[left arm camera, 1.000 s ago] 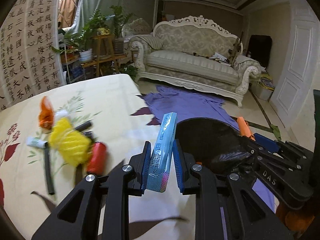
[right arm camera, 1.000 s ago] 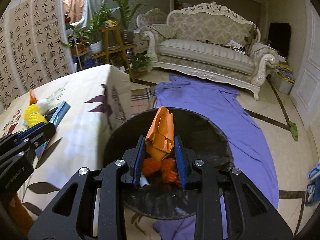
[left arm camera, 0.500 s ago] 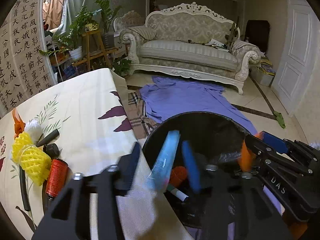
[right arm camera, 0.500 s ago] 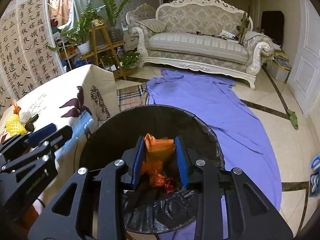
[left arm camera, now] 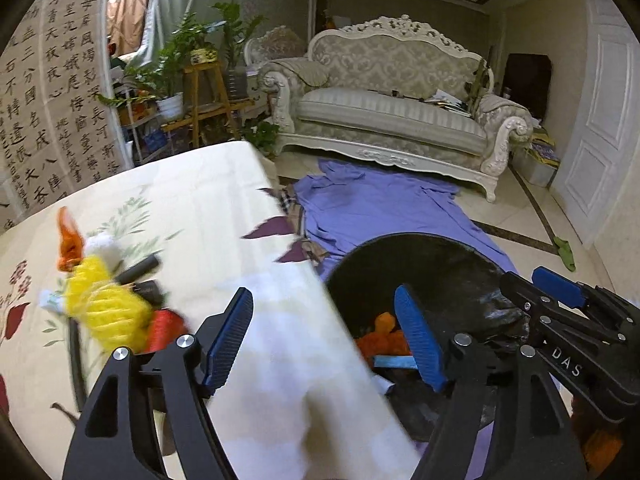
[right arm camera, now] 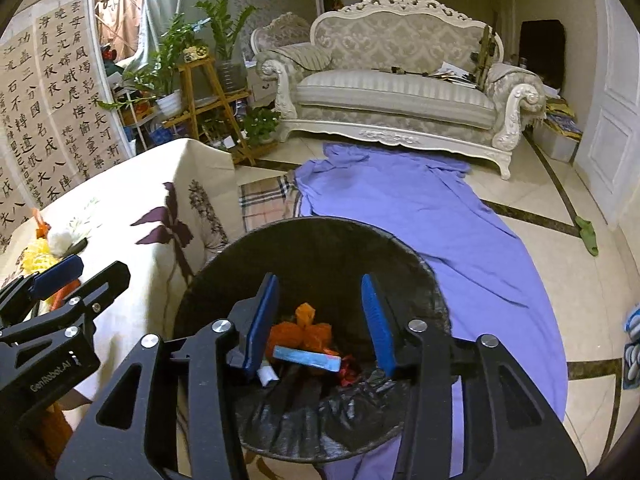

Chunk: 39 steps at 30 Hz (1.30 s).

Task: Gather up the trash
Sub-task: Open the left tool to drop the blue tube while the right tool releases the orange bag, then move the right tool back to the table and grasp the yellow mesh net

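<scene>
Both grippers — left (left arm camera: 324, 332), right (right arm camera: 320, 312) — spread, empty; bin (right arm camera: 320, 240) contents half-hidden; table trash (left arm camera: 104, 312) blurred.

Dim, cool indoor light, soft with weak shadows. Heavy fisheye bending plus black vignette at the corners. Motion blur across the table (left arm camera: 224, 208) and yellow net (left arm camera: 106, 308) in the left view; right view sharper. Faint sheen on the bin liner (right arm camera: 320, 412).

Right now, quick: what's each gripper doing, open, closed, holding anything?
Left gripper: open, holding nothing, at the table edge beside the trash bin.
Right gripper: open, holding nothing, over the bin.
</scene>
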Available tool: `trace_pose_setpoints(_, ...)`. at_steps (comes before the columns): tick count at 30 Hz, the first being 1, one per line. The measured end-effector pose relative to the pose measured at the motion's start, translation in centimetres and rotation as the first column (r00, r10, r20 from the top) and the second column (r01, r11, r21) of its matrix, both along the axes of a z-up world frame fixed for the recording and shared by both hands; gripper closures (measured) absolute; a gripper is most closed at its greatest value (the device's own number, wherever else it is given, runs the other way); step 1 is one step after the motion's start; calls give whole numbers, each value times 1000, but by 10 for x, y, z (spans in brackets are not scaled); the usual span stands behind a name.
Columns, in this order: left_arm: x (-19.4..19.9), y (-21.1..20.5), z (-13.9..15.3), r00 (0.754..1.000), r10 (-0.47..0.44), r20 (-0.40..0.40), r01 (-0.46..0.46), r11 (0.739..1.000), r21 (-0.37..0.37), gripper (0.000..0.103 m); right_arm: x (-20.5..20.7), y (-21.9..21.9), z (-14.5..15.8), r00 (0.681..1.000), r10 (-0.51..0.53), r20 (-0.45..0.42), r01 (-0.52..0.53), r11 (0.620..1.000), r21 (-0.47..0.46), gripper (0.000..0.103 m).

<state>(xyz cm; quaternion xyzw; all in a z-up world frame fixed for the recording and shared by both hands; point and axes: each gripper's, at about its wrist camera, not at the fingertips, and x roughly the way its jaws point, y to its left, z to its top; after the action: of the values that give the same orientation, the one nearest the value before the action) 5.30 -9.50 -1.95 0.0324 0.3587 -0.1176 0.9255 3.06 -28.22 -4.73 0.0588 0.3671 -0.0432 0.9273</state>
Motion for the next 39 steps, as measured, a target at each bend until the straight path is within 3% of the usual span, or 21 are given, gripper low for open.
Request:
trace_pose_setpoints(9,-15,67,10,992,124,-11,-124,992,4,32,4,56,8,993,116,7,-116,993,5,58)
trace_pose_setpoints(15,-24,122,12,974,228,-14,-227,974,19,31,10,102,15,977,211,14,-211,977,10,57)
trace_pose_setpoints(22,-32,178,8,941,338,-25,-337,941,36,31,16,158,20,944,329,14,-329,944,15,56)
trace_pose_setpoints(25,-34,200,6,925,379,-33,-378,925,37,31,17,184,23,925,379,18,-379,925,2,49)
trace_pose_setpoints(39,-40,260,-1,879,474,-53,-473,881,27,31,33,259,16,857,515,-34,-516,856,-41,48)
